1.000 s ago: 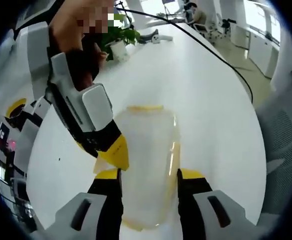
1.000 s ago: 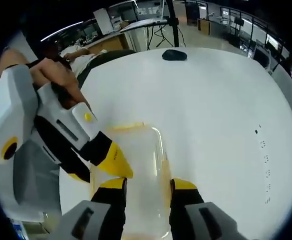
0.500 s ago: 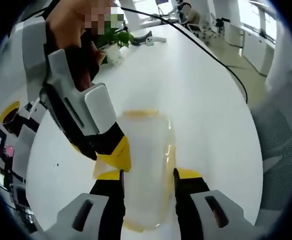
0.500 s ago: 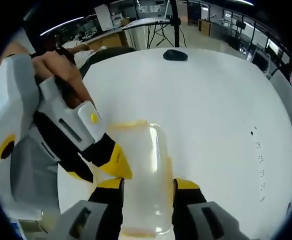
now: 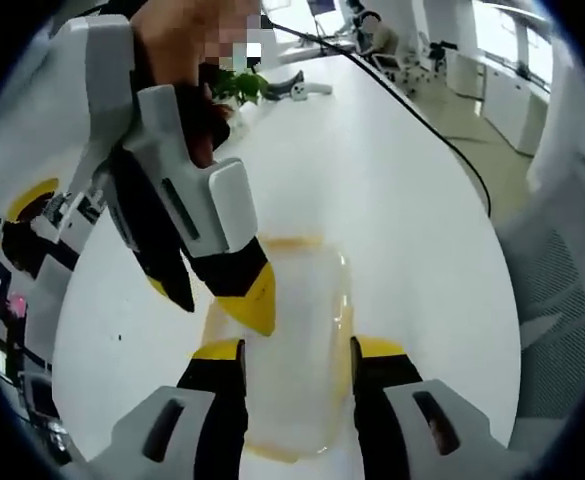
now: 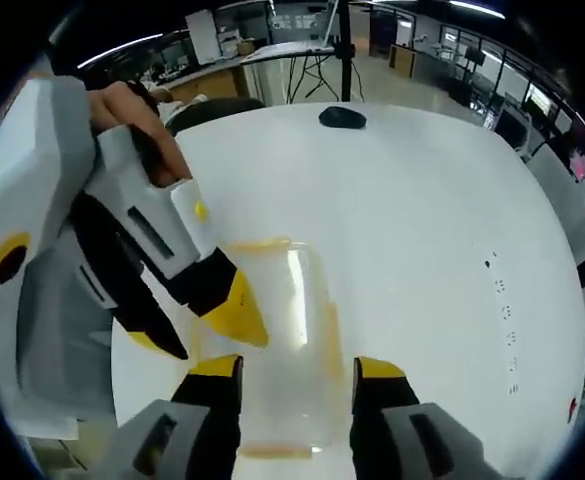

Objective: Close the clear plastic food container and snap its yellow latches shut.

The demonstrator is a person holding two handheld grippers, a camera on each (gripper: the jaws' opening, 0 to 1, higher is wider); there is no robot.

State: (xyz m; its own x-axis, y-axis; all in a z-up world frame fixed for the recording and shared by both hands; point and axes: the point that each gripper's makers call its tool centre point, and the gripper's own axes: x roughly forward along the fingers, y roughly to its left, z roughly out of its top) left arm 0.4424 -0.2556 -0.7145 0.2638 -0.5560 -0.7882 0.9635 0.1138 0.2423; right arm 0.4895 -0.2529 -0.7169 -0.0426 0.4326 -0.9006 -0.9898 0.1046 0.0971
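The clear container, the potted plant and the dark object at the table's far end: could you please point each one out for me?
clear container (image 5: 302,330), left gripper view, on its lid.
potted plant (image 5: 234,85), left gripper view, on its leaves.
dark object (image 6: 342,117), right gripper view, on its top.

A white table carries a clear container, potted plant and cable.

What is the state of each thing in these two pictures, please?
Container: lying on the white table, lid on; whether the latches are snapped cannot be told.
Far yellow latch: lying along the container's far edge.
Left tongs: open, one jaw on each side of the container.
Right tongs: open, straddling the container.
Plant: upright at the far end of the table.
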